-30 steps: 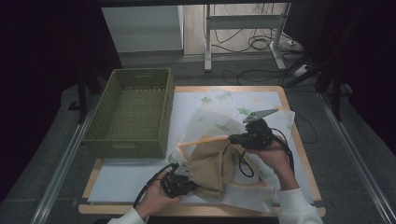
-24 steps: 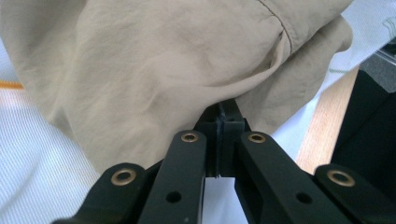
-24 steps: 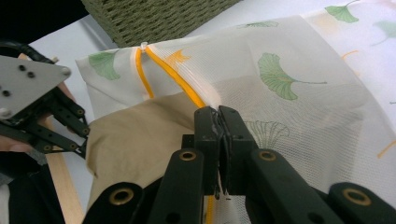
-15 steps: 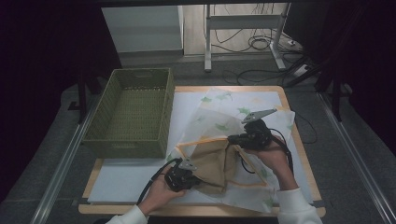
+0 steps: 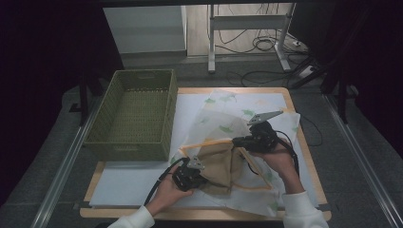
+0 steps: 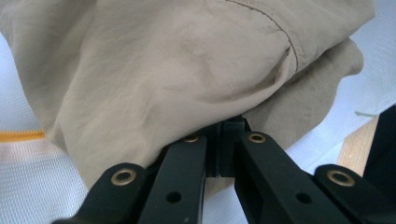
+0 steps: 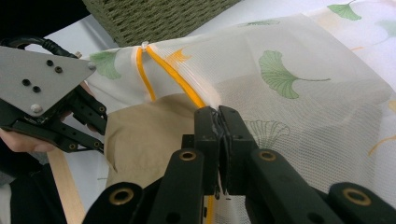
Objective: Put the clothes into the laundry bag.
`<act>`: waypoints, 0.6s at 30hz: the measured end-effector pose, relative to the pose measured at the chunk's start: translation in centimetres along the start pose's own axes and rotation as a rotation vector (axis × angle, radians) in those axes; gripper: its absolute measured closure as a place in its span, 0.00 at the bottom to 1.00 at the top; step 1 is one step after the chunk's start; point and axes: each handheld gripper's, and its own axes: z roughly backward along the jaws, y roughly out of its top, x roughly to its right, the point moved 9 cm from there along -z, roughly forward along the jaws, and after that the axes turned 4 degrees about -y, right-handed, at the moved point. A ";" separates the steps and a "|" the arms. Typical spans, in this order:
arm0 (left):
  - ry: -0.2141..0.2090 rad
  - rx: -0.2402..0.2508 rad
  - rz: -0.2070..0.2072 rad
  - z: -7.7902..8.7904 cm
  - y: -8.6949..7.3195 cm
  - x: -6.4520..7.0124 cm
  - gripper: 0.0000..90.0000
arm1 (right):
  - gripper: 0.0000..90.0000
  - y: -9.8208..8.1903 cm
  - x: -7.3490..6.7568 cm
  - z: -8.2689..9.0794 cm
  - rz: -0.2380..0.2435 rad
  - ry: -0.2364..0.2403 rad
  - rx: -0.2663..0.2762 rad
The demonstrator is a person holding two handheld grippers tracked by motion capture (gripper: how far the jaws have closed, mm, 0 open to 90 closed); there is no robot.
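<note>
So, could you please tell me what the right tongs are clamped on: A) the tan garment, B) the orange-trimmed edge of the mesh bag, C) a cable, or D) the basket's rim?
B: in the right gripper view the right tongs are shut on the mesh bag at its orange trim, while the tan garment lies inside the opening and the basket stands apart behind.

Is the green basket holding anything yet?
No, the green basket shows only its bare woven floor in the high view.
</note>
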 end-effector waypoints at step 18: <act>0.012 -0.011 -0.003 -1.2 1.1 -0.5 1.00 | 0.95 0.0 -0.1 0.0 0.003 0.002 0.002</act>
